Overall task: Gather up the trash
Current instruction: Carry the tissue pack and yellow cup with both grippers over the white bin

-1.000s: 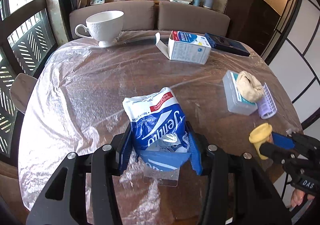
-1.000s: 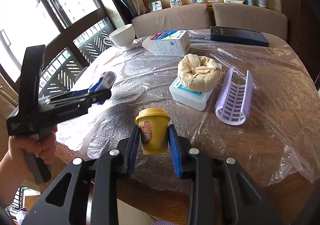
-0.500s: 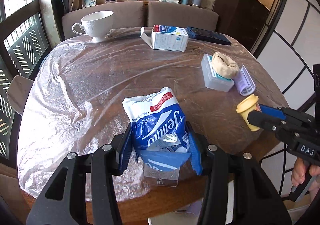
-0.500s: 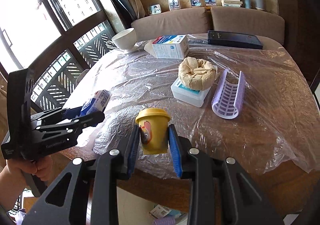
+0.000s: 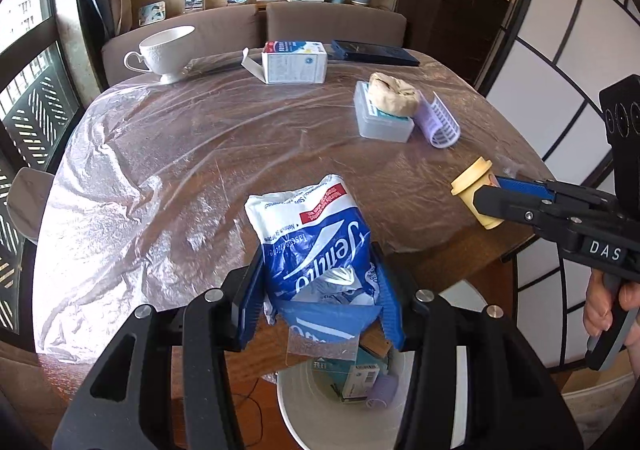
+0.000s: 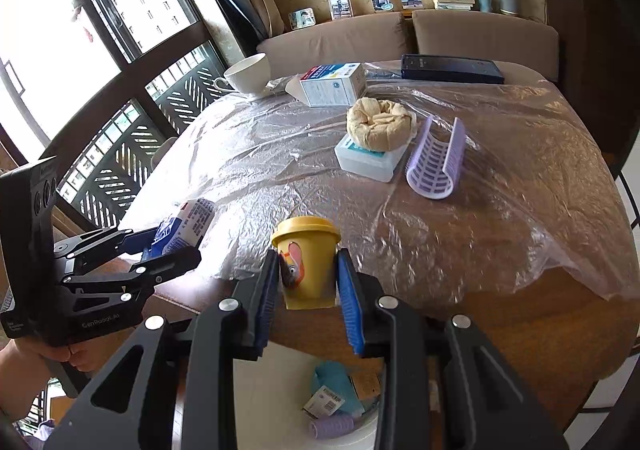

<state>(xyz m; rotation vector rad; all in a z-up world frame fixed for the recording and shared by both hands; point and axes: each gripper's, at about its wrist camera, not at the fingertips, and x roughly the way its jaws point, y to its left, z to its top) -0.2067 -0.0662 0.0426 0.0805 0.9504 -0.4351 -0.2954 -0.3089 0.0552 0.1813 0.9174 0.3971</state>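
- Fingers (image 5: 250,300) of L gripper (image 5: 320,302) clenched on blue-white plastic bag (image 5: 316,242); bag sits between the blue pads, top sticking out toward 12 o'clock, torn flap hanging at 6.
- R gripper (image 6: 308,282) clamped on yellow cup (image 6: 306,266); a pad pressed at 9 and at 3 of cup, lid above the pads.
- Both held off the table (image 6: 520,322) edge, over white bin (image 5: 304,406) at 6 o'clock; bin has a carton + lilac roller inside.
- L view: R gripper w/ cup at 3 o'clock.
- R view: L gripper w/ bag at 9 o'clock.
- On table, plastic-covered: teacup (image 5: 166,52) at 11, carton box (image 5: 294,62) at 12, clear box w/ cloth (image 5: 384,118) + lilac curler (image 5: 440,122) at 1.
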